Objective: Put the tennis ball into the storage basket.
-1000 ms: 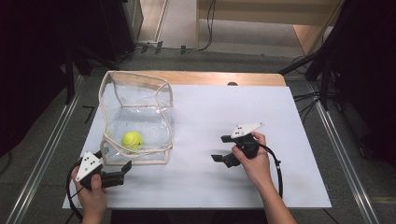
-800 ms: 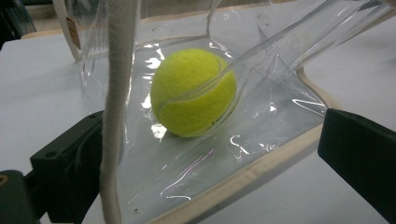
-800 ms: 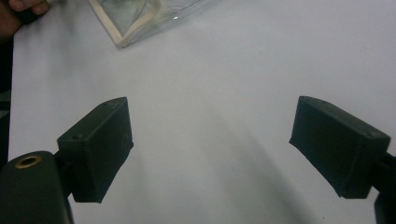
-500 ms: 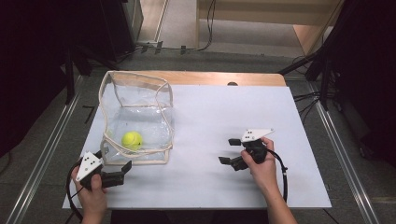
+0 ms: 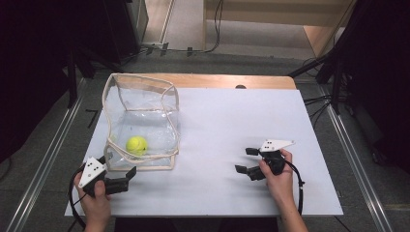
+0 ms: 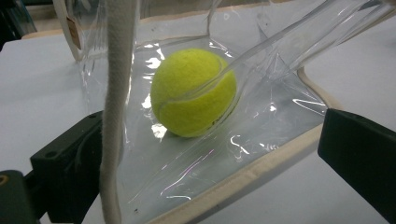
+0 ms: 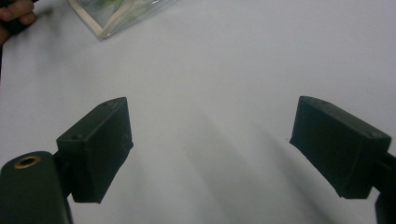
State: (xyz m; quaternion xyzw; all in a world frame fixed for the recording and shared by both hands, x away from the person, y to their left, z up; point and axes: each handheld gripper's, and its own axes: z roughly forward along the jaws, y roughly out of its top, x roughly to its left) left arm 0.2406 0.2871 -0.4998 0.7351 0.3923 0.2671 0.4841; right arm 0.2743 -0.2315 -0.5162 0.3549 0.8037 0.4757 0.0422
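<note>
Partly veiled — tennis ball [image 6: 194, 92] behind creased bag [image 6: 261, 135]

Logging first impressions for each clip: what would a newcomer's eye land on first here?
The yellow-green tennis ball stands out, lying inside the clear plastic bag with cream trim on the left part of the white table. The left hand-held gripper sits open at the bag's near corner. The right hand-held gripper hangs open over bare table, away from the bag.

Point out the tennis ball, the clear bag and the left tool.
tennis ball [image 6: 194, 93], left gripper view, middle of its felt.
clear bag [image 5: 140, 88], high view, far rim trim.
left tool [image 5: 118, 176], high view, between its fingertips.
</note>
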